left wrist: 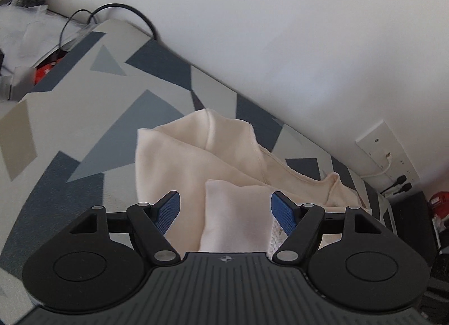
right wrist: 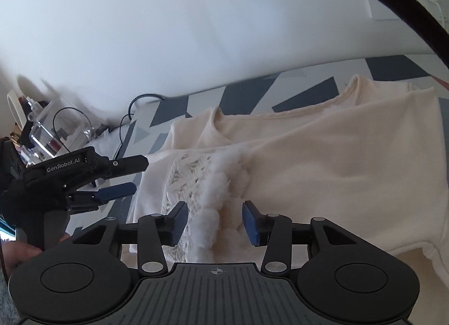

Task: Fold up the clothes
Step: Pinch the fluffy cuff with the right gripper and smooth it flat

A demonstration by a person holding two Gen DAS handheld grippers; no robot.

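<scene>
While the cream sweatshirt (right wrist: 322, 162) lies spread across the geometric-patterned worktop (left wrist: 84, 117), the right gripper (right wrist: 214, 222) hovers over its fluffy white patch (right wrist: 221, 184), fingers partly spread and pinching nothing. The left gripper (left wrist: 225, 210) holds its fingers wide either side of a raised fold (left wrist: 235, 218), pads clear of it. Bare worktop lies open toward nine o'clock; the wall (left wrist: 280, 30) bounds the worktop's far edge at twelve.
</scene>
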